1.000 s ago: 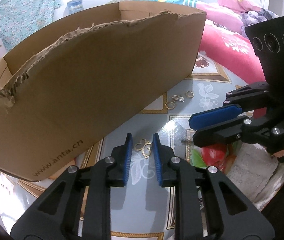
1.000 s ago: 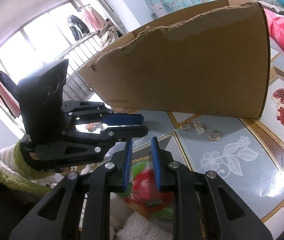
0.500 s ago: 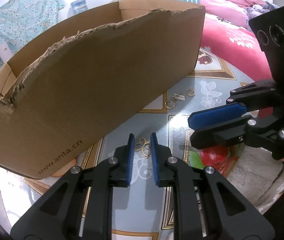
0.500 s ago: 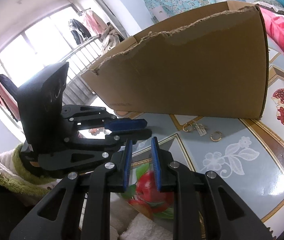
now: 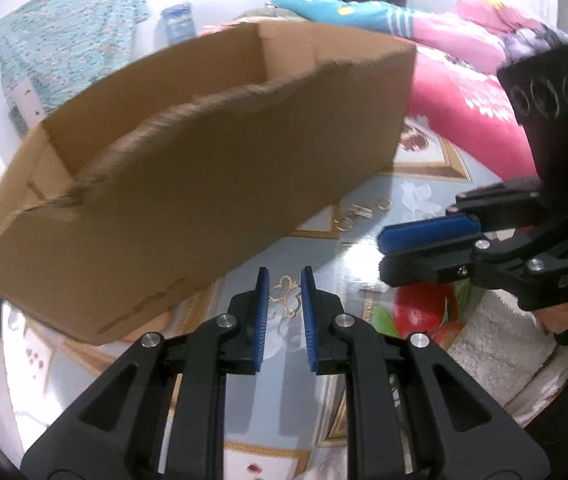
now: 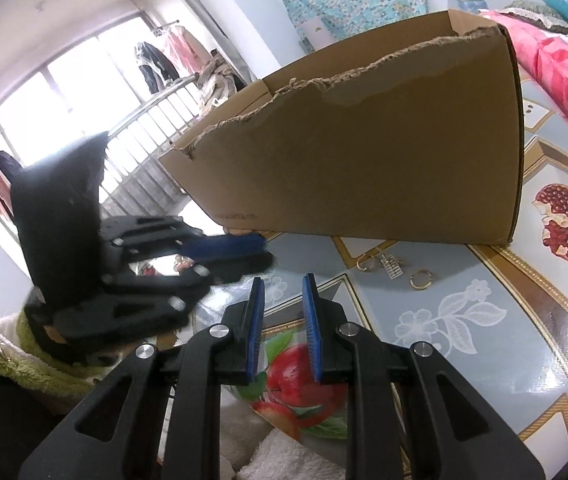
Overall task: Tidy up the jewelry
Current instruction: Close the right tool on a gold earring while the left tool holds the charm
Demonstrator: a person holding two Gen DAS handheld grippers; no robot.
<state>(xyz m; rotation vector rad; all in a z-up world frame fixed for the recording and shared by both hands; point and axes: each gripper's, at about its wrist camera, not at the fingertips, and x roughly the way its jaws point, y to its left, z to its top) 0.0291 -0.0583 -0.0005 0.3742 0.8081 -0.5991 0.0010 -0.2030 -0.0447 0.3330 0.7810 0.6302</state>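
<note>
A gold butterfly-shaped pendant lies on the glossy printed tablecloth, right between the blue pads of my left gripper. The jaws stand a narrow gap apart and I see no pad pressing on the pendant. Seen from the right wrist, the left gripper is blurred and reaches toward the box's lower corner. My right gripper hovers over the cloth, jaws slightly apart with nothing between them; it shows at the right in the left wrist view. Two gold hoops and a silver charm lie by the box.
A large open cardboard box with a torn top edge stands on the table just behind the jewelry. A white towel lies at the near edge. Pink bedding and a person sit beyond the table. A window with railing is at the left.
My left gripper's jaws narrowed a little and it tipped further down, so the pendant now sits between the pads. The right gripper has stayed put.
</note>
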